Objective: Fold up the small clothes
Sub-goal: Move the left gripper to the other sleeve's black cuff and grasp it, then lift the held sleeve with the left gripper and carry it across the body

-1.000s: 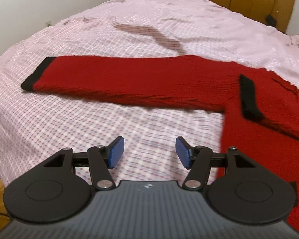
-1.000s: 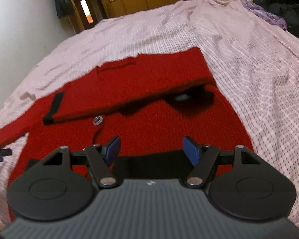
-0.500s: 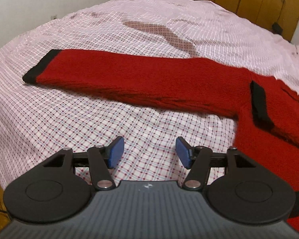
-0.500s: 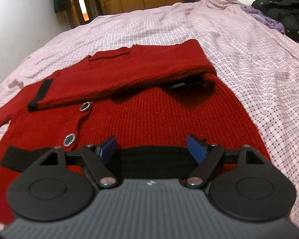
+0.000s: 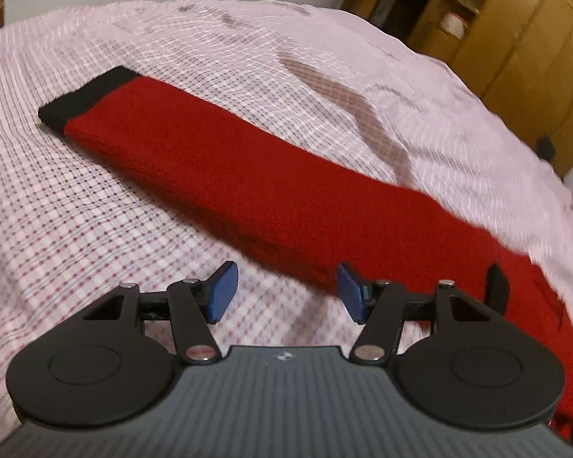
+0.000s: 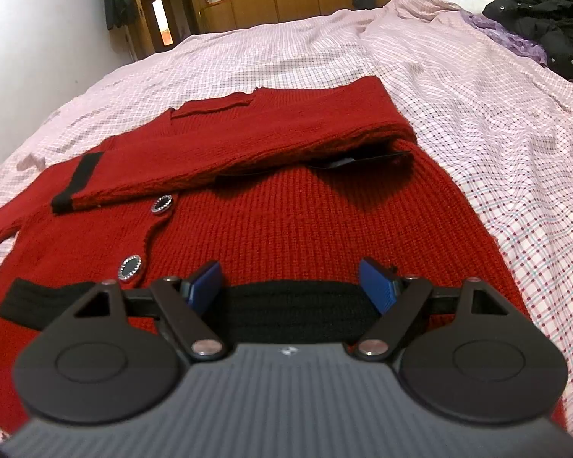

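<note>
We see the red cardigan flat on the bed. Left claw gapes empty at the sleeve edge; right claw, just widened, hangs open over the black hem.

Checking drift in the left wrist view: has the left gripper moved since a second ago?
Yes. The left gripper has closed in on the red sleeve lying on the bedsheet; the sleeve's near edge now reaches its fingers, which stand open and empty.

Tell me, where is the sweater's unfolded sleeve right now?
In the left wrist view the sleeve lies stretched flat across the checked bedsheet, its black cuff at upper left, just ahead of the open left gripper.
</note>
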Tool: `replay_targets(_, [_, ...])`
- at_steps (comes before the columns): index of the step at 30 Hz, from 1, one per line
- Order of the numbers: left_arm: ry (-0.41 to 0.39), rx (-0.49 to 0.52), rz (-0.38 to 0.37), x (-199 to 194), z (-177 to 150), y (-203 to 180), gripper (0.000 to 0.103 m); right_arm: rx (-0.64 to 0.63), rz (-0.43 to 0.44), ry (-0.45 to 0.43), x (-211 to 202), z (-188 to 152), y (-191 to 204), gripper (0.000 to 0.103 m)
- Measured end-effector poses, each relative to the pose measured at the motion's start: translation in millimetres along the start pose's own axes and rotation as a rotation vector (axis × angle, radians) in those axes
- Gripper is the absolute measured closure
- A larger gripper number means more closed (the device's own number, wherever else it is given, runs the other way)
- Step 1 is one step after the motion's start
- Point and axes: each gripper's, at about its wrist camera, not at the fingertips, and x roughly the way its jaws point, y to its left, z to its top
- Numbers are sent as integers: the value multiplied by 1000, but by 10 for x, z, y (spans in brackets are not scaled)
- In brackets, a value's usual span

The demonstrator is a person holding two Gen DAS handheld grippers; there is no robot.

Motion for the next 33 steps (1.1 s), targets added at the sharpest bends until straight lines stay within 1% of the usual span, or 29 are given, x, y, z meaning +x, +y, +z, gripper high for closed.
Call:
replay_targets(3, [-14,-43,5,121,74,39,38,0,-1,3,11,0,4,22])
replay_targets(7, [-44,-56,17,229,132,75,38,0,-7,11,43,6,12,20])
replay_targets(10, [-68,-28,38,313,147,37,38,-10,-14,12,56,6,41,17])
replay_targets(14, [-97,26,52,388,177,-37,38,-13,-9,8,59,2,38,16])
replay_targets(17, [-112,91,58,396,194,-105,40,-12,-2,2,49,-7,29,16])
replay_targets(19, [-134,138,45,352,188,-150,51,-8,0,-2,43,-6,27,16])
replay_targets(20, [-148,165,33,315,184,-176,53,-3,2,-3,32,-2,22,16])
replay_targets(22, [-172,202,9,238,174,-218,61,16,11,-5,8,18,5,16])
replay_targets(24, [-190,226,-17,154,179,-270,65,41,25,-11,-24,43,-23,17])
replay_targets(28, [-225,235,-72,-58,201,-370,74,77,52,-31,-107,72,-67,18])
replay_targets(32, [-256,251,-134,-279,199,-514,78,89,71,-59,-192,75,-90,18])
replay_targets(33, [-265,260,-154,-335,190,-559,84,91,74,-65,-209,74,-96,18])
